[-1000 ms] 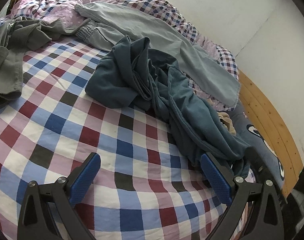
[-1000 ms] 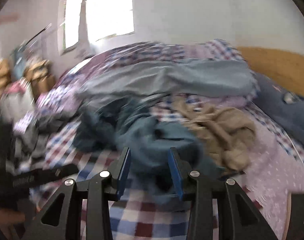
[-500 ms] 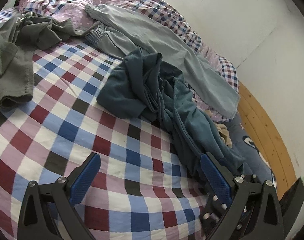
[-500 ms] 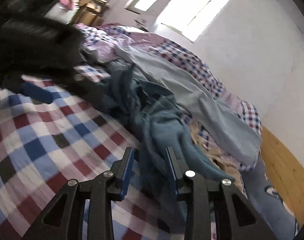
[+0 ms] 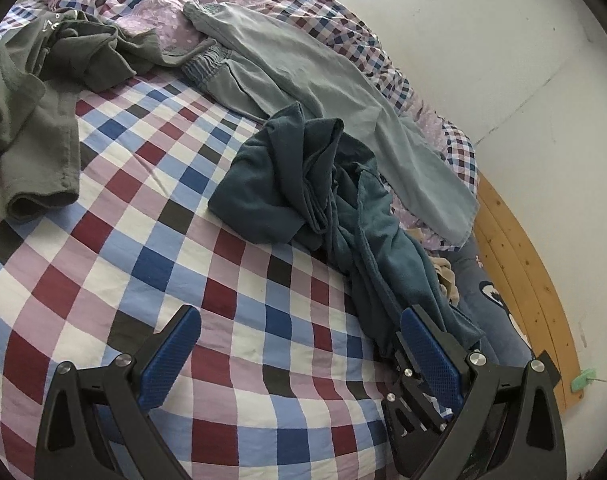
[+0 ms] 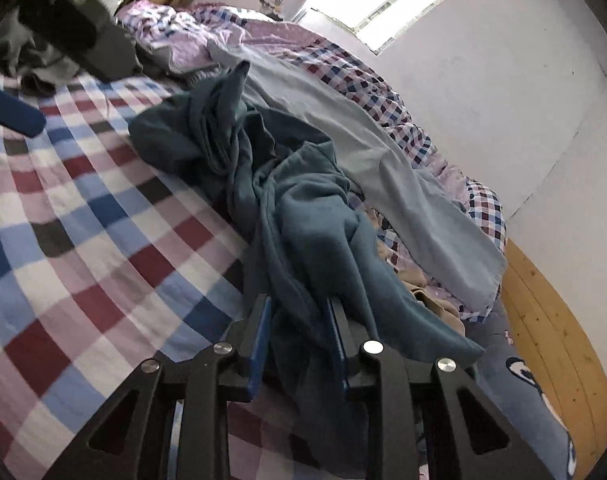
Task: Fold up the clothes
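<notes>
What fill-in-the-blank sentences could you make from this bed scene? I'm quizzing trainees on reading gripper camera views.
1. The right gripper is shut on the dark ____ garment.
2. The left gripper hangs ____ over the checked bedsheet, holding nothing.
3. The pale grey trousers lie ____ the teal garment, toward the wall.
4. The olive-grey garment lies crumpled at the ____ edge of the left wrist view.

Missing words: teal; open; behind; left

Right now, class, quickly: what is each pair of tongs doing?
Left tongs: open, holding nothing, above the checked bedsheet.
Right tongs: closed on the crumpled dark teal cotton garment.
</notes>
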Motion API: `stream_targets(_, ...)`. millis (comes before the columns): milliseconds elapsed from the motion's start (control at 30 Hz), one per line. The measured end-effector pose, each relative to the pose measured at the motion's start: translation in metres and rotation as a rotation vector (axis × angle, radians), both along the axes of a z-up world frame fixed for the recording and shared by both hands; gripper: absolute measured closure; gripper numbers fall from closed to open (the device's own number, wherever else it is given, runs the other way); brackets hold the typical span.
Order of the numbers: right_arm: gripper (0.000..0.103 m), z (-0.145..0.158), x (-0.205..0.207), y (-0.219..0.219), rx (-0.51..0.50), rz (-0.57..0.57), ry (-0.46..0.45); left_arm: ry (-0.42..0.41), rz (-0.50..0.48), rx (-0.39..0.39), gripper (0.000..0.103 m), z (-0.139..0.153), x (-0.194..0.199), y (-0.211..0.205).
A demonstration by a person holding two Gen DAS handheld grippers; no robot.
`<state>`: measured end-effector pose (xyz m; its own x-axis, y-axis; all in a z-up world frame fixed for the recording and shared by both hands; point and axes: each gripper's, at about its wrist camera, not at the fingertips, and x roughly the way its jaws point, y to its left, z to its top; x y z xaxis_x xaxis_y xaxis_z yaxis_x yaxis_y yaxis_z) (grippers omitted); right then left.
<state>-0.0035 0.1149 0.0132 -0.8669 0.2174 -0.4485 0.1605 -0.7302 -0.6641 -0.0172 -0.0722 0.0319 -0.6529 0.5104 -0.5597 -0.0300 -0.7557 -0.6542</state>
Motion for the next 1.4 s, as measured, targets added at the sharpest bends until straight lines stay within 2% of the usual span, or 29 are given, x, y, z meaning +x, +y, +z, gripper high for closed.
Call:
stream_targets(33,0.076,-0.001,-0.001,0.000,0.006,-0.006,-0.001,-0.003,-0.004,0.003,0.001,-0.001,0.000,0.000)
stream_targets(100,0.084,-0.002,-0.005,0.003,0.004,-0.027,-0.002,-0.010,-0.013,0.008,0.001,-0.002,-0.001,0.000)
stream_targets(133,0.091,-0.001,-0.007,0.006,0.000,-0.043,-0.002,-0.011,-0.018,0.016,0.001,-0.002,-0.002,0.000)
stream_targets(167,0.097,-0.001,-0.010,0.008,-0.014,-0.049,-0.007,-0.011,-0.022,0.026,0.001,-0.002,-0.002,0.000)
stream_targets(233,0.100,0.004,-0.012,0.012,-0.080,-0.052,-0.028,-0.012,-0.031,0.041,0.001,-0.002,-0.003,0.001)
stream_targets(433,0.101,0.025,0.001,-0.003,-0.284,0.062,-0.072,-0.019,-0.051,0.071,0.001,-0.003,-0.004,0.007)
stream_targets(667,0.101,0.042,0.030,-0.031,-0.447,0.270,-0.122,-0.036,-0.098,0.246,0.001,-0.008,-0.008,0.003)
stream_targets(800,0.101,0.045,0.041,-0.044,-0.470,0.351,-0.142,-0.033,-0.138,0.316,0.001,-0.007,-0.010,0.004)
stream_targets(933,0.101,0.047,0.049,-0.050,-0.501,0.415,-0.177,-0.037,-0.187,0.298,0.003,-0.005,-0.012,0.013)
stream_targets(967,0.101,0.046,0.050,-0.051,-0.501,0.424,-0.185,-0.038,-0.196,0.297,0.010,-0.005,-0.012,0.015)
stream_targets(1000,0.101,0.046,0.050,-0.051,-0.499,0.426,-0.190,-0.049,-0.194,0.296,0.025,-0.006,-0.013,0.016)
stream_targets(1033,0.100,0.045,0.051,-0.051,-0.497,0.427,-0.196,-0.060,-0.193,0.295,0.033,-0.007,-0.014,0.016)
stream_targets(1100,0.100,0.043,0.052,-0.051,-0.493,0.431,-0.206,-0.084,-0.177,0.280,0.065,-0.011,-0.016,0.016)
stream_targets(1200,0.098,0.041,0.056,-0.049,-0.480,0.424,-0.212,-0.117,-0.147,0.273,0.082,-0.018,-0.018,0.015)
stream_targets(1300,0.098,0.038,0.057,-0.045,-0.460,0.409,-0.211,-0.113,-0.130,0.288,0.089,-0.018,-0.018,0.014)
stream_targets(1400,0.094,0.040,0.058,-0.038,-0.458,0.384,-0.197,-0.093,-0.120,0.285,0.092,-0.014,-0.017,0.014)
